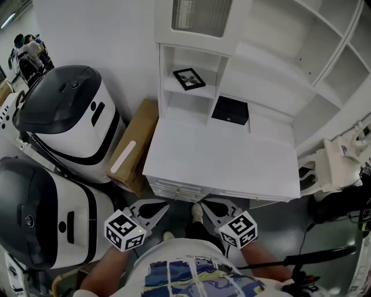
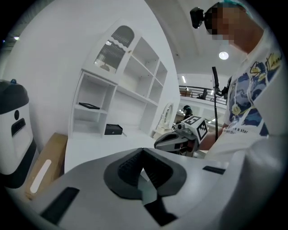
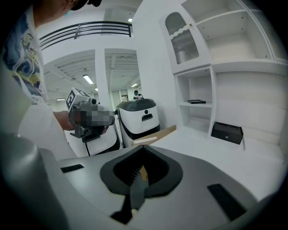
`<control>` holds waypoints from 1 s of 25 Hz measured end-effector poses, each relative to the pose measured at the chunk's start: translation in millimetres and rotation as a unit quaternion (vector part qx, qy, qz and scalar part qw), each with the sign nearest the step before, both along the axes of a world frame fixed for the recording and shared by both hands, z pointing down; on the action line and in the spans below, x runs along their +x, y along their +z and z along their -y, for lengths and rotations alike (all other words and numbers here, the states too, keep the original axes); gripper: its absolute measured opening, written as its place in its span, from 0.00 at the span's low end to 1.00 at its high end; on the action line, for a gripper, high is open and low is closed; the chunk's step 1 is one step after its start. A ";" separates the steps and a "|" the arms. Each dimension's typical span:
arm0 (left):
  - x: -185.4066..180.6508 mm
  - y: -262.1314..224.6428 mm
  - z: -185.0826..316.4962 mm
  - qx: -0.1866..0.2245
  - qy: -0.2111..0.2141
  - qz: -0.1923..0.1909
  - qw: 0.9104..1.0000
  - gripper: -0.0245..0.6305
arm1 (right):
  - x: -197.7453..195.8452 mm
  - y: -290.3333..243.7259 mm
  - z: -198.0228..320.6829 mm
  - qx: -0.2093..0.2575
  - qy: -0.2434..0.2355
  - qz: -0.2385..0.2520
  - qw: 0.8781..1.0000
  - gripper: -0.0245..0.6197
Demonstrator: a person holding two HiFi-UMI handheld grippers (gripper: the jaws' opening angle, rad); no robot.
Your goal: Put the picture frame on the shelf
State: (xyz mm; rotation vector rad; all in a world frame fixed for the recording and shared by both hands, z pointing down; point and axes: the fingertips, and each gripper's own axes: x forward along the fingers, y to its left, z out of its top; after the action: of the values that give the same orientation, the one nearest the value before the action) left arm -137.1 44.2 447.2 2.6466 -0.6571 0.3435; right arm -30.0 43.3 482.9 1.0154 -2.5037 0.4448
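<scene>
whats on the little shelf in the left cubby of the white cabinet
A black picture frame lies flat on that shelf, with nothing else on it. The shelf hides part of the compartment under it.

The picture frame [image 1: 189, 78], sitting way ahead of the left gripper [image 1: 163, 206], is coming out too small to tell what's in it. The white-and-black machine [image 1: 46, 217] just left of that claw is getting cut off by the edge, and the glass cabinet door [image 1: 201, 16] far ahead is running off the top.
</scene>
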 end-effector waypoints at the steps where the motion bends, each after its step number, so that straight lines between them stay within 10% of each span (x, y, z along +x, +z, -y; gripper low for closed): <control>1: 0.6 1.5 -5.0 0.001 0.004 0.005 1.000 0.06 | -0.2 0.1 -3.1 0.000 0.001 -0.001 1.000 0.08; 25: -20.5 13.5 -44.5 -0.011 0.001 -0.003 1.000 0.06 | -31.2 -1.9 -36.0 0.011 -0.016 -0.014 1.000 0.08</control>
State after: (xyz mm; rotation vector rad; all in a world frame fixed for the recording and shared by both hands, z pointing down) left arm -157.6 88.7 460.8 2.6278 -0.6445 0.3424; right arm -61.2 79.4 480.9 0.9805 -2.5022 0.3911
